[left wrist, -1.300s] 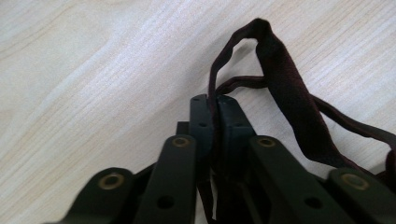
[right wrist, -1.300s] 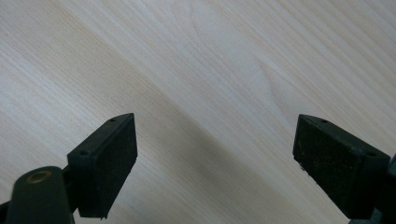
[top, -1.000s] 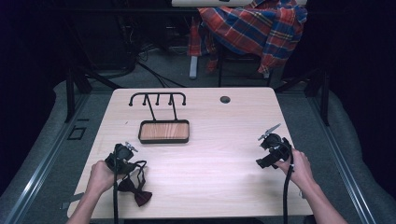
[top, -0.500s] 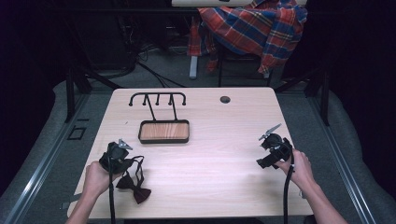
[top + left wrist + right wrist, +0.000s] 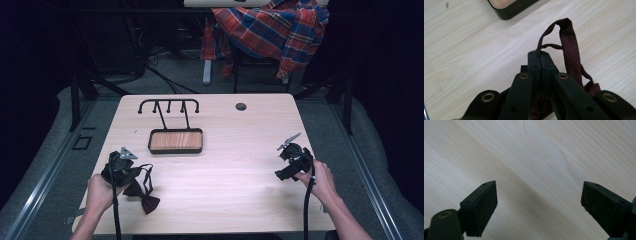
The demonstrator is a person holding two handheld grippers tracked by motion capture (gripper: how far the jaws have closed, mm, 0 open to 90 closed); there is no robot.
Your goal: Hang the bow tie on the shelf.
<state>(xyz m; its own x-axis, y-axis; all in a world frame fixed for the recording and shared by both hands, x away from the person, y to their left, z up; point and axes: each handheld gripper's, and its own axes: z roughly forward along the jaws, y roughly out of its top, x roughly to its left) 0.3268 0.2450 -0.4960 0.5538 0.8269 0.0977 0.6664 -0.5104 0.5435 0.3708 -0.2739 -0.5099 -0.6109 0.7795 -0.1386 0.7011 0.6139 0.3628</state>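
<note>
A dark red bow tie lies near the table's front left, its strap looping up past my jaws in the left gripper view. My left gripper is shut on the thin strap of the bow tie, the jaws pressed together. A black rack with hooks rises from a wooden tray at the table's middle left. At the right side my right gripper is open over bare wood, its pads wide apart with nothing between them.
A small dark hole marks the tabletop at the back. Behind the table a plaid cloth hangs over a chair. Table edges run close to both hands. The tray's corner lies ahead of my left gripper.
My left gripper has pulled slightly leftward and toward the front with the strap in it, and the bow tie has shifted with it. The right gripper has stayed in place.
</note>
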